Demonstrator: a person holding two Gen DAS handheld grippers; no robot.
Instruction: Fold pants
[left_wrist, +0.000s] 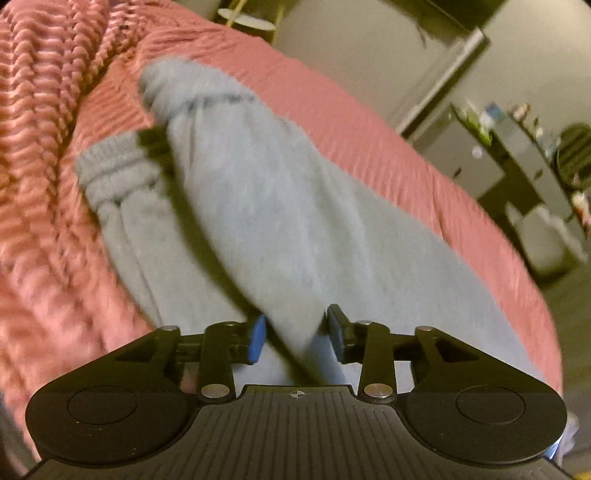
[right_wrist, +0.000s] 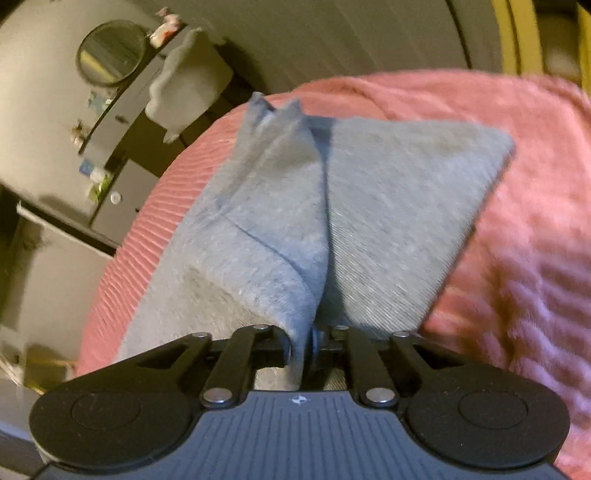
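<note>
the grey pants (left_wrist: 280, 229) are spread over the pink ribbed bedspread (left_wrist: 388, 155), with their two elastic cuffs (left_wrist: 118, 166) seen at the far end from the left wrist. the left gripper (left_wrist: 297, 338) is held with its jaws spread, a raised fold of the fabric standing between the blue pads (left_wrist: 257, 339) without being pinched. the right gripper (right_wrist: 301, 345) is pressed together on a lifted ridge of the pants (right_wrist: 388, 206), from which the cloth is draped down to the bedspread (right_wrist: 524, 236) on both sides.
</note>
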